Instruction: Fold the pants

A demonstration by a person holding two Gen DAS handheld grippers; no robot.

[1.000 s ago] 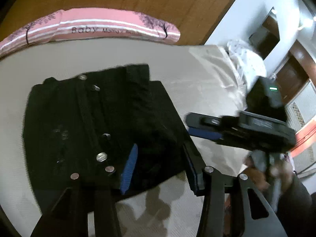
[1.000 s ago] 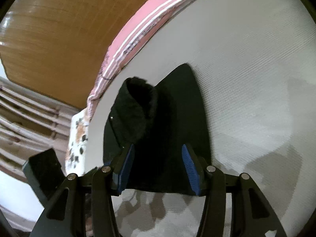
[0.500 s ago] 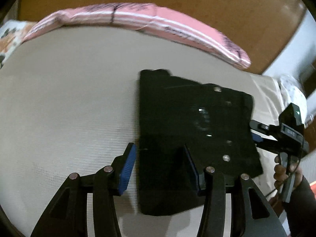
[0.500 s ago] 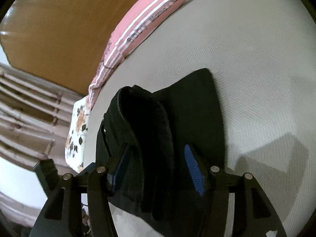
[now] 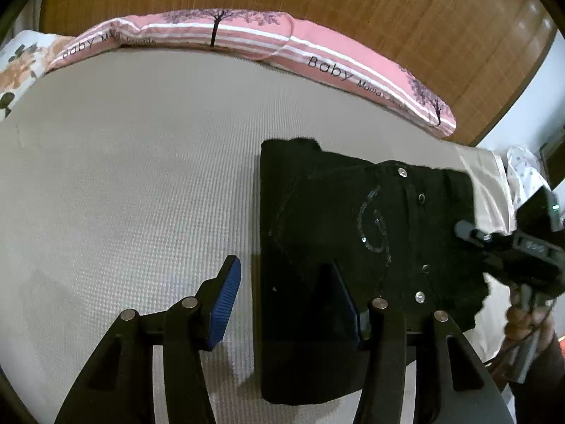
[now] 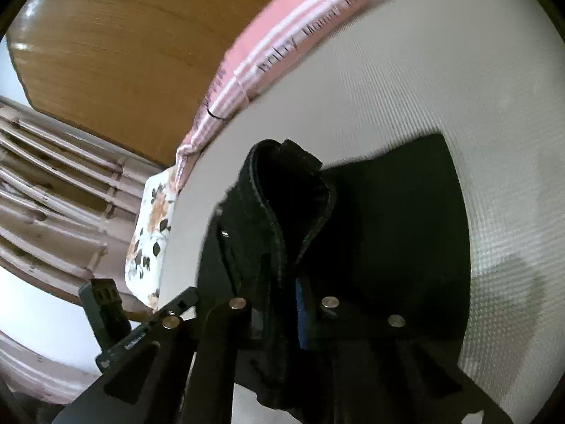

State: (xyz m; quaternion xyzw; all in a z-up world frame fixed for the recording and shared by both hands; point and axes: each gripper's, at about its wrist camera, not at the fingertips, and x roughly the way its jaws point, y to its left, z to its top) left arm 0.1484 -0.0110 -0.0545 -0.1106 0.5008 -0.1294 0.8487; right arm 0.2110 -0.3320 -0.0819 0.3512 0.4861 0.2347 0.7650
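From the left we see our left gripper (image 5: 286, 300) low at six o'clock, jaws parted and opening, straddling the left edge of the folded black pants (image 5: 339, 219) — one pad over the white bed sheet (image 5: 141, 176), the other over the cloth. The pants lie at three o'clock from the sheet's middle, below the pink pillow (image 5: 247, 40) at twelve. At their three o'clock edge our right gripper (image 6: 282, 312) is closing, pinched on the waistband — its cloth stands up between the pads.
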